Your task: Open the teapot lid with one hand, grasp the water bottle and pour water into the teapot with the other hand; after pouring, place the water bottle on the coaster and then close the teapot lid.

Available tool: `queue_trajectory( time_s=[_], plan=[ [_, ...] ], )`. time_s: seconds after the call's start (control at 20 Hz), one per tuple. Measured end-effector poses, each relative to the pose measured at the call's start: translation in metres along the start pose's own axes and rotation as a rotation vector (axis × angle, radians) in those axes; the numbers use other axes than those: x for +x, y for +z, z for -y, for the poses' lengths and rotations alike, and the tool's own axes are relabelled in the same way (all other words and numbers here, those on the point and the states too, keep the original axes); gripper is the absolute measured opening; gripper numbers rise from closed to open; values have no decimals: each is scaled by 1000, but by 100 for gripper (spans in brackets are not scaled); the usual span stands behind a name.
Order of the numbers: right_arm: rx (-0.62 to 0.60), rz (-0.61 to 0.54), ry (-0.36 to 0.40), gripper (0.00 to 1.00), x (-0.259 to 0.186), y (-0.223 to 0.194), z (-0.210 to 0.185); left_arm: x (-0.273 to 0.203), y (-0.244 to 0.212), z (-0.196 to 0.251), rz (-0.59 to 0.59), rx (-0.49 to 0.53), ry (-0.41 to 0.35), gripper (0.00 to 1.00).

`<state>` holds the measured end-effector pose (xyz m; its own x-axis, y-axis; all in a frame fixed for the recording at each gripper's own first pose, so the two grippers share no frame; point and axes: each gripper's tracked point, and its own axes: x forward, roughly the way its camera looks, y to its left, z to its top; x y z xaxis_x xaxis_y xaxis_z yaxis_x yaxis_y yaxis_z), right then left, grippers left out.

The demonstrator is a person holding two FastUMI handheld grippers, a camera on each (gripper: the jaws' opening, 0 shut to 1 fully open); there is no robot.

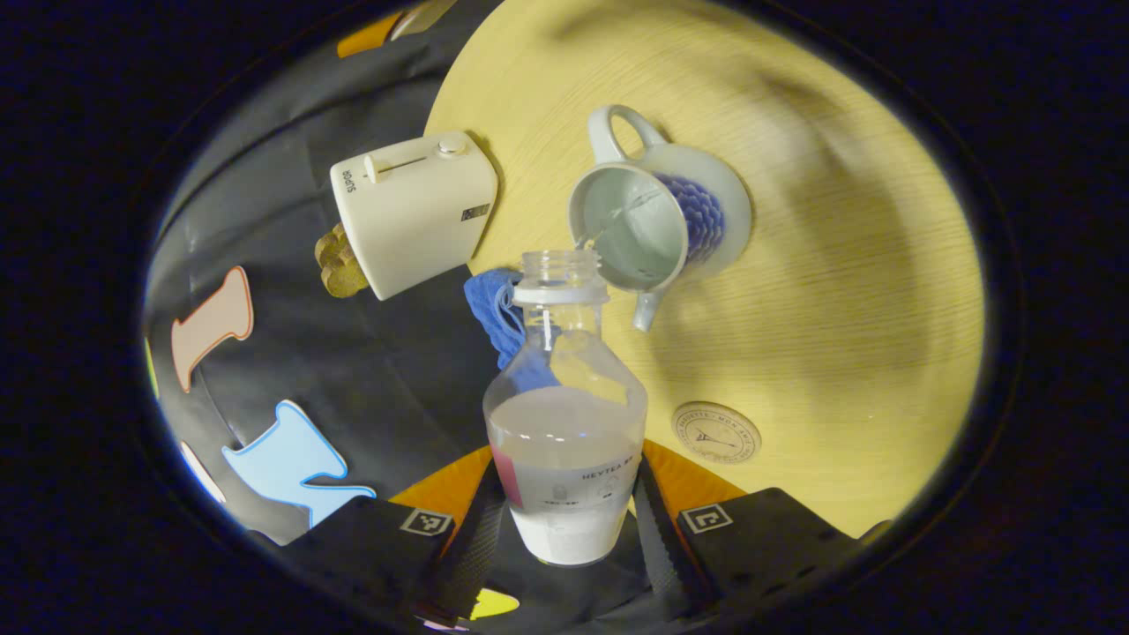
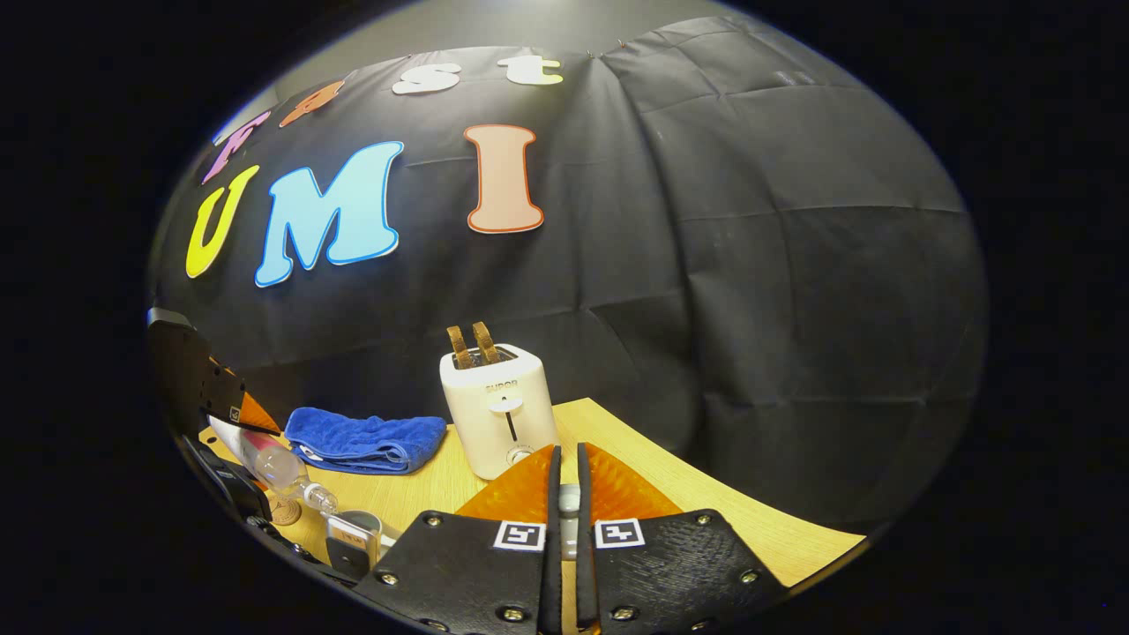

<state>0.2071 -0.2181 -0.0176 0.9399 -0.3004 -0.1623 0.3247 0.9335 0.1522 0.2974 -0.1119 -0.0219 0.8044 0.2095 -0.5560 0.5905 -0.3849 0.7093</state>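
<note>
Bottle [image 1: 564,423]: held low in left gripper [image 1: 564,538] jaws, tipped over teapot [image 1: 648,225]; smooth, lighter as emptied.
Right gripper [image 2: 564,494]: jaws nearly closed; lid presumably pinched.
Coaster [image 1: 715,432]: awaited.

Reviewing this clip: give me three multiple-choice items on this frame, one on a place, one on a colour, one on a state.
1. Where does the coaster lie?
A. under the teapot
B. bare on the table
C. on the cloth

2. What colour is the folded cloth?
A. blue
B. red
C. white

3. What is the teapot's state?
A. lid on
B. overturned
C. lid off, water streaming in

Key: 1 B, it sits alone on the table near the water bottle. 2 A, blue beside the toaster. 3 C, the mouth gapes while the left gripper tips the bottle over it.
</note>
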Motion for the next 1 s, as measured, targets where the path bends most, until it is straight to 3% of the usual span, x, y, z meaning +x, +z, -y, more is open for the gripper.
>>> queue_trajectory(
  time_s=[0.35, 1.0],
  plan=[
    [6, 1, 4, 6, 0, 0, -1, -1, -5, -11, -43, 150, 42, 80],
    [10, 6, 21, 6, -1, 3, -6, -12, 2, -28, -62, 296, 87, 80]
  ],
)
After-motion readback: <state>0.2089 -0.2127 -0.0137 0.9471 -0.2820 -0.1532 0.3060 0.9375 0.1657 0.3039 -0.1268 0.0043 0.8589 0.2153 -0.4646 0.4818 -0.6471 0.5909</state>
